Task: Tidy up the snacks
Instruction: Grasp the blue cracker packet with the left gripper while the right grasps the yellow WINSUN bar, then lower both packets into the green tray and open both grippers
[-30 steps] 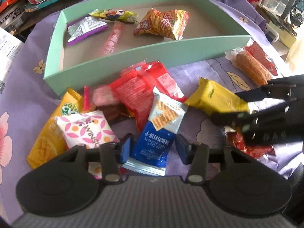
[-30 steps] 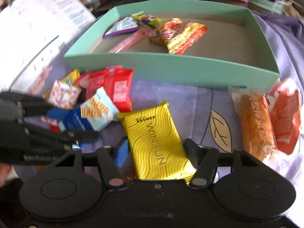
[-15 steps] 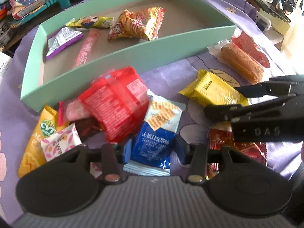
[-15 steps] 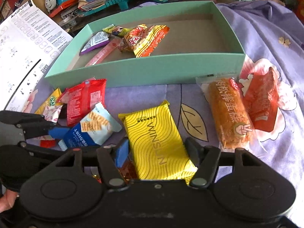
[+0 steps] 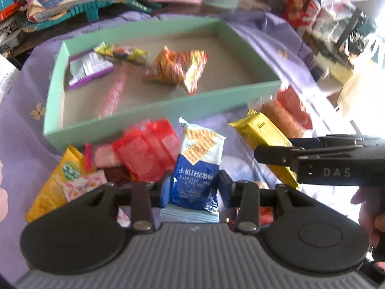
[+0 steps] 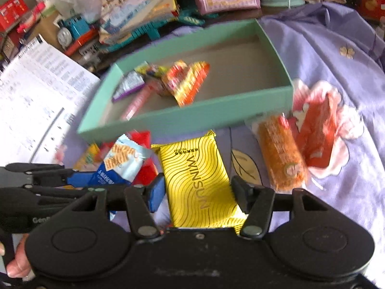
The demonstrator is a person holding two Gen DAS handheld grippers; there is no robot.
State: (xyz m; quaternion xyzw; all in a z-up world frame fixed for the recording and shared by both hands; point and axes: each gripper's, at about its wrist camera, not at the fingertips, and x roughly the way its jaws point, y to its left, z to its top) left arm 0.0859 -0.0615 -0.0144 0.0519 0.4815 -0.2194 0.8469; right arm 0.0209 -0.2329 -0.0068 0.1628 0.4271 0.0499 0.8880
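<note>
- My left gripper [image 5: 192, 187] has the blue-and-white cracker packet [image 5: 198, 166] between its blue pads; the jaws are closing, and the pads appear to press the packet's lower sides.
- The packet's top end stands up towards the green box, and its lower end is bunched between the fingers.
- My right gripper [image 6: 198, 195] has the yellow WINSUN packet [image 6: 199, 180] between its fingers. The jaws are closing, and the pads sit right at the packet's long edges, so I read it as gripped.
- In the left wrist view the right gripper's black body reaches in from the right, with a hand [image 5: 370, 207] on its handle.
- Just left of the cracker packet lies a red packet [image 5: 146, 151], then a pink one [image 5: 105, 155], a pink-patterned white sachet [image 5: 84, 184] and an orange-yellow bag [image 5: 50, 187], all crowded together on the purple flowered cloth [image 6: 324, 48].
- To the right of the yellow packet, an orange roll in clear wrap [image 6: 281, 156] lies beside a red-orange packet [image 6: 317, 130], close to the box's near right corner.
- The shallow green box [image 6: 192, 118] sits beyond the loose snacks. It holds a striped orange-and-yellow bag [image 6: 187, 82], a purple-edged silver sachet [image 6: 130, 84], a slim pink stick [image 6: 137, 101] and a small yellow packet [image 5: 122, 53], all in its left half.
- Behind the box: printed sheets [image 6: 31, 91], a blue toy train [image 6: 72, 30] and books.
</note>
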